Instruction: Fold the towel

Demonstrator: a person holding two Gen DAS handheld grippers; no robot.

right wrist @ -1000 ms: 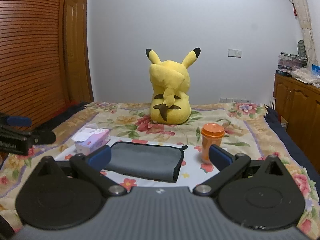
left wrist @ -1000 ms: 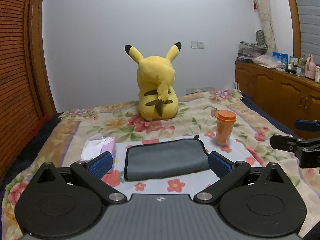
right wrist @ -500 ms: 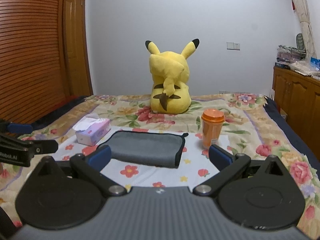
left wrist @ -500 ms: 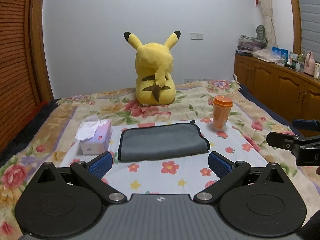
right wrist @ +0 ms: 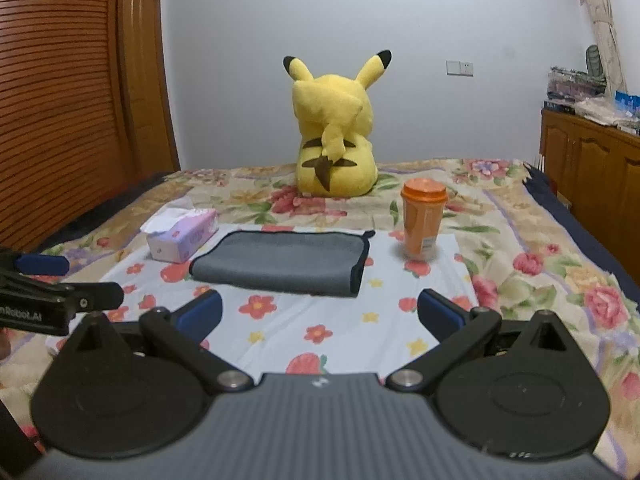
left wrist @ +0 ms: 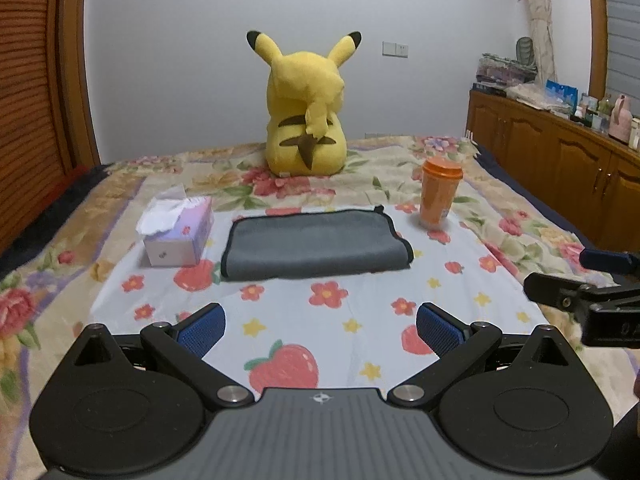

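A grey towel (left wrist: 314,246) with black edging lies folded flat on a light floral sheet (left wrist: 360,320) on the bed. It also shows in the right wrist view (right wrist: 280,262). My left gripper (left wrist: 320,330) is open and empty, above the sheet well short of the towel's near edge. My right gripper (right wrist: 319,316) is open and empty, also short of the towel. The right gripper shows at the right edge of the left wrist view (left wrist: 588,280). The left gripper shows at the left edge of the right wrist view (right wrist: 68,284).
A tissue box (left wrist: 178,232) stands just left of the towel. An orange lidded cup (left wrist: 440,192) stands right of it. A yellow Pikachu plush (left wrist: 308,108) sits behind. Wooden cabinets (left wrist: 560,160) run along the right, wooden doors (right wrist: 80,100) on the left.
Both grippers have risen and pulled back from the towel, so more of the sheet shows in front of it. The towel has not moved. Both stay open.
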